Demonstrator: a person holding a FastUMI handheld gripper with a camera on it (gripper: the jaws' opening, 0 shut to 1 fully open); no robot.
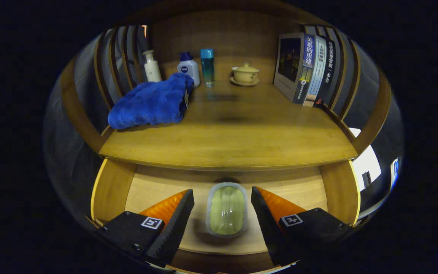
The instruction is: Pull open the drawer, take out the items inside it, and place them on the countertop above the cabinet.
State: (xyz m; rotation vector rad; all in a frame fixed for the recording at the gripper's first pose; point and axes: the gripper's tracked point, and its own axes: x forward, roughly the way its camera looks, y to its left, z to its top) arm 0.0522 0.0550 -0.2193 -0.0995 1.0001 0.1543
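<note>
Open drawer (114, 186) below countertop (226, 140); gripper (222, 201) fingers spread, straddling (not touching) soap dish (226, 209); blue towel (150, 102) on countertop.

Dim warm overhead light, soft shadows, sharp centre, strong fisheye bending at edges

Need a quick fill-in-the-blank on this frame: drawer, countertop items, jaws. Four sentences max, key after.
1. The drawer under the countertop is pulled ____.
2. The soap dish lies in the drawer, ____ the two jaws of the gripper, which touch nothing.
3. The folded towel on the countertop is ____ in colour.
4. The lidded teacup stands on a ____, between the teal bottle and the books.

Missing words: open; between; blue; saucer
</note>
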